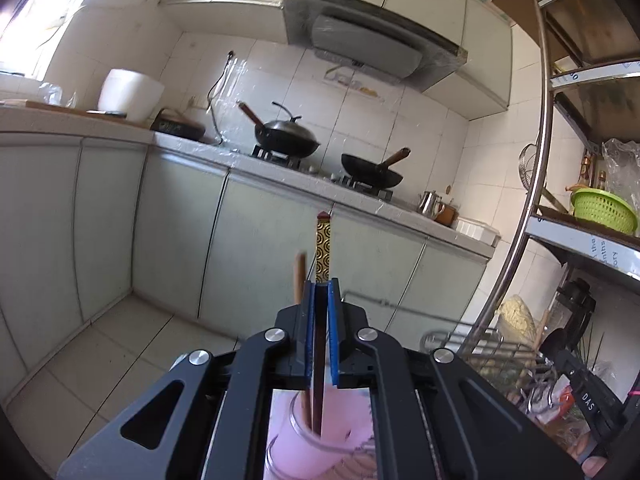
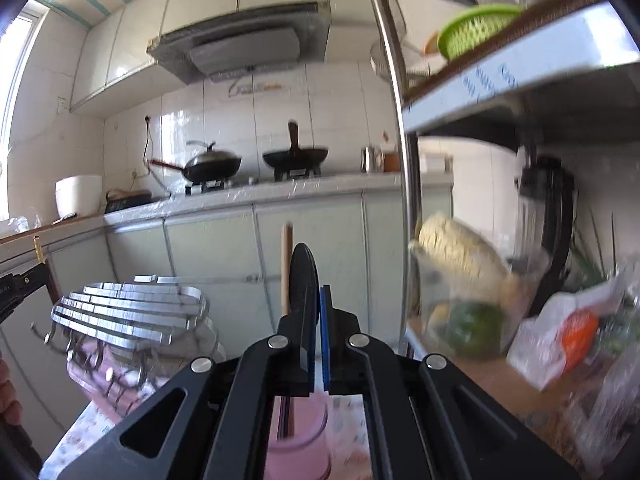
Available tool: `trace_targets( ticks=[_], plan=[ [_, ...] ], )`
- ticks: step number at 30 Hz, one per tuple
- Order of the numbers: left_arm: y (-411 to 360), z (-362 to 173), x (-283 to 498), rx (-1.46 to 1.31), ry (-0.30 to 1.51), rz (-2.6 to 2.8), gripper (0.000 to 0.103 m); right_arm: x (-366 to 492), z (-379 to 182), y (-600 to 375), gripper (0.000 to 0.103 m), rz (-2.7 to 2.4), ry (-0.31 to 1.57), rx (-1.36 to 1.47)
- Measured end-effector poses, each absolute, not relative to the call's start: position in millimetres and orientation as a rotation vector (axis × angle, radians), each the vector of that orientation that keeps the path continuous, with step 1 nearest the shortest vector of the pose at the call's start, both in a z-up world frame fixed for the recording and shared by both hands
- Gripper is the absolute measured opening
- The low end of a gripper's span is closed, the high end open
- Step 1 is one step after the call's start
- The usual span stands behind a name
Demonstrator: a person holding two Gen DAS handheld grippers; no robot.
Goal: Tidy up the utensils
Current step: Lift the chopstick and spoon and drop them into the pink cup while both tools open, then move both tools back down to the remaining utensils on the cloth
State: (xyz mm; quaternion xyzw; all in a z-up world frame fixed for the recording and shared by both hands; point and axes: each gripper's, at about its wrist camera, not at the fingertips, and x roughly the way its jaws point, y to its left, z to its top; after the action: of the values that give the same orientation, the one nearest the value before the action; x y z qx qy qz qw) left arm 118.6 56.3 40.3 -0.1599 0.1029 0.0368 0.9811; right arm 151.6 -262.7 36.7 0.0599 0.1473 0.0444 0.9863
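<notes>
Kitchen counter (image 1: 280, 168) behind; both jaws clamped on utensils (gold-patterned chopstick (image 1: 322, 252), black spoon (image 2: 303, 276)).

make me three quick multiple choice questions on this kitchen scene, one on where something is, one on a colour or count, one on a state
1. Where does the green basket sit?
A. on a metal rack shelf
B. on the stove
C. on the floor

2. How many black woks stand on the stove?
A. one
B. two
C. four

3. What is the left gripper doing?
A. standing open and empty
B. shut on a dark chopstick with a gold patterned top
C. shut on a cloth

Answers:
1 A: the basket rests on the rack shelf at the right.
2 B: a lidded wok and an open wok sit on the burners.
3 B: the blue pads pinch the chopstick, whose lower end reaches into the pink cup.
</notes>
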Motion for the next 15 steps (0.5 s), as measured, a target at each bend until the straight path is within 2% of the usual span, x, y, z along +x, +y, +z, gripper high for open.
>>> trace_targets(
  ticks=[5, 10, 11, 12, 13, 15],
  plan=[
    [63.9, 34.2, 111.9, -0.348, 0.24, 0.089, 0.005, 148.0, 28.0, -257.9, 0.002, 0.098, 0.351, 0.126],
    [67.0, 39.5, 115.7, -0.356, 0.291, 0.072, 0.006, 156.8, 24.0, -253.8, 0.007, 0.148, 0.459, 0.129],
    [67.4, 40.7, 116.4, -0.354, 0.305, 0.072, 0.009, 155.7, 24.0, -253.8, 0.009, 0.151, 0.463, 0.131],
    [68.1, 42.3, 117.7, -0.354, 0.322, 0.063, 0.018, 153.4, 24.2, -254.1, 0.015, 0.155, 0.467, 0.136],
    [69.0, 43.5, 118.6, -0.357, 0.333, 0.06, 0.023, 151.5, 24.9, -255.2, 0.028, 0.154, 0.468, 0.141],
    [72.3, 46.0, 117.6, -0.37, 0.355, 0.057, 0.036, 145.5, 25.7, -257.0, 0.033, 0.162, 0.472, 0.154]
  ],
)
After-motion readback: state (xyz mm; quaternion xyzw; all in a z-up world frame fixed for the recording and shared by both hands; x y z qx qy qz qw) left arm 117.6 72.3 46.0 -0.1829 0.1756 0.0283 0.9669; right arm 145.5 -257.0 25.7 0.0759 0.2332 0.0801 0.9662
